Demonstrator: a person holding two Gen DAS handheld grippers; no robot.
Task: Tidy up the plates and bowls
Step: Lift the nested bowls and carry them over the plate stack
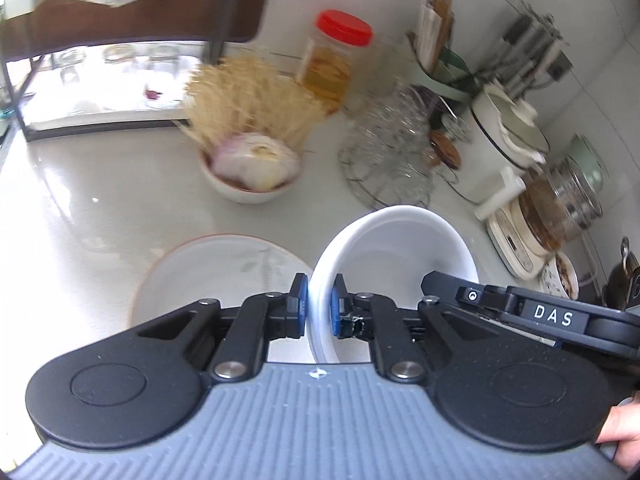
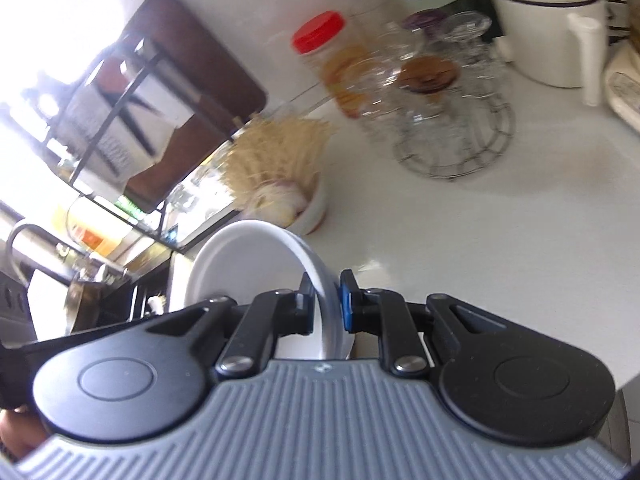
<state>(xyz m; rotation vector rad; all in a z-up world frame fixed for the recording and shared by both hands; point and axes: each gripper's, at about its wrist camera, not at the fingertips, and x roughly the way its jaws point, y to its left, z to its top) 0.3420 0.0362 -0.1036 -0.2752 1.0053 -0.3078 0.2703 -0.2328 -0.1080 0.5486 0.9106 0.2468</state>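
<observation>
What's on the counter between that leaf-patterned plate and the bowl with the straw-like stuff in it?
Nothing: in the left wrist view, bare white counter runs from the plate up to the bowl of straw-like strands.

Left gripper (image 1: 319, 307) clamped on rim of white bowl (image 1: 404, 248); one pad inside, one outside. Bowl tilted, mouth facing right. Right gripper (image 1: 532, 312), marked DAS, reaches in from right, its tip at bowl's far rim; its jaws hidden. Plate (image 1: 216, 268) flat on counter (image 1: 80, 192), just left of bowl. Beyond: small bowl (image 1: 248, 184) with pale straw-like bundle, red-lidded jar (image 1: 334, 60), glasses on wire rack (image 1: 390, 152). View blurred.
</observation>
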